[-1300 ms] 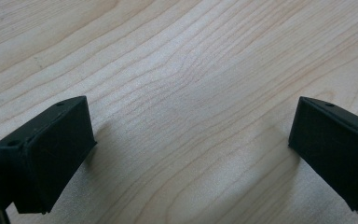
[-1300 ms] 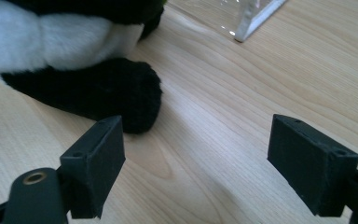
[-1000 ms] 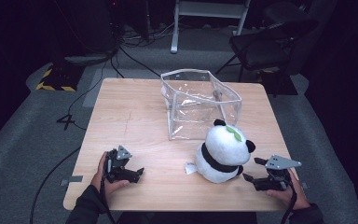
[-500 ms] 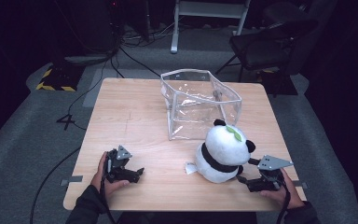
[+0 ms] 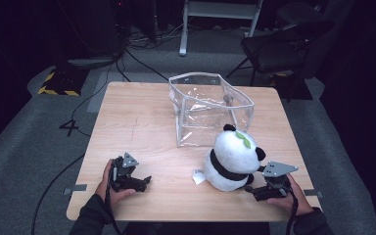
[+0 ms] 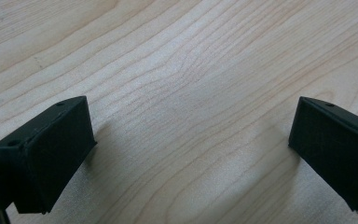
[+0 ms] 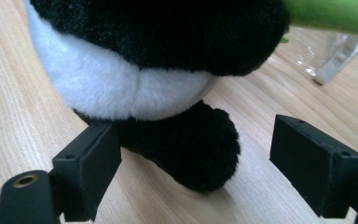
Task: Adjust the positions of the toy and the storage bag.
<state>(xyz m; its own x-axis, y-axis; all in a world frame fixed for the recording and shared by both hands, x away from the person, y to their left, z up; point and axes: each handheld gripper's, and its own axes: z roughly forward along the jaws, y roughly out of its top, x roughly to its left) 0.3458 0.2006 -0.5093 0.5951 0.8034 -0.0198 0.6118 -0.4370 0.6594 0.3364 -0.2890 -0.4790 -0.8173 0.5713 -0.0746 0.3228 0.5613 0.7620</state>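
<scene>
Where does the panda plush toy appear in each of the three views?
High view: panda plush toy sits right of centre, in front of the clear bag.
Left gripper view: bare wooden table.
Right gripper view: toy across the top, its black foot between the open tongs.
Shared landmark: the table.

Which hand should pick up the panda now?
Right. The right tongs stand open around the panda's black foot; the left tongs sit open over bare table, well away from it.
</scene>
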